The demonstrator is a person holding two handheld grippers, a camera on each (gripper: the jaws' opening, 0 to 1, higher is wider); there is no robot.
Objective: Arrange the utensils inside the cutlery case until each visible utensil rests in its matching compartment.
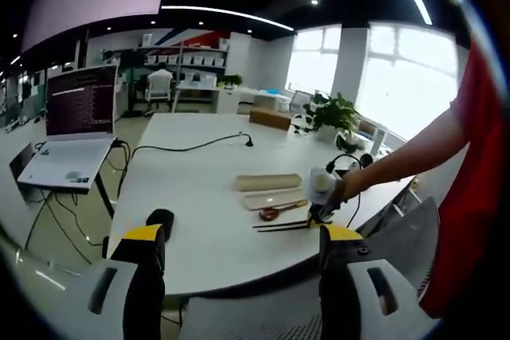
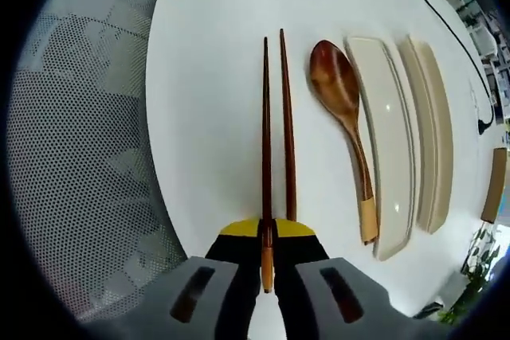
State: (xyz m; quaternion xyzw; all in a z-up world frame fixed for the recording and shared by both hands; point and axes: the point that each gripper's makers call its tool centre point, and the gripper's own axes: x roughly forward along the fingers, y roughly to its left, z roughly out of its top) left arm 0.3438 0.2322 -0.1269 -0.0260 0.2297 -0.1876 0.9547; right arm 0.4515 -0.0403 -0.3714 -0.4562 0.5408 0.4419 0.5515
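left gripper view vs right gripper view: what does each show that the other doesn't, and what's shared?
Left gripper view: open left gripper, laptop, plant, the person's arm.
Right gripper view: right gripper shut on one chopstick, mesh chair.
Shared: white table, chopsticks, spoon, the two case halves lying beside the spoon.

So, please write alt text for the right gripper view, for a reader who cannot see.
The right gripper grips one of two dark wooden chopsticks lying on a white table. Beside them lie a brown wooden spoon and a beige open cutlery case.
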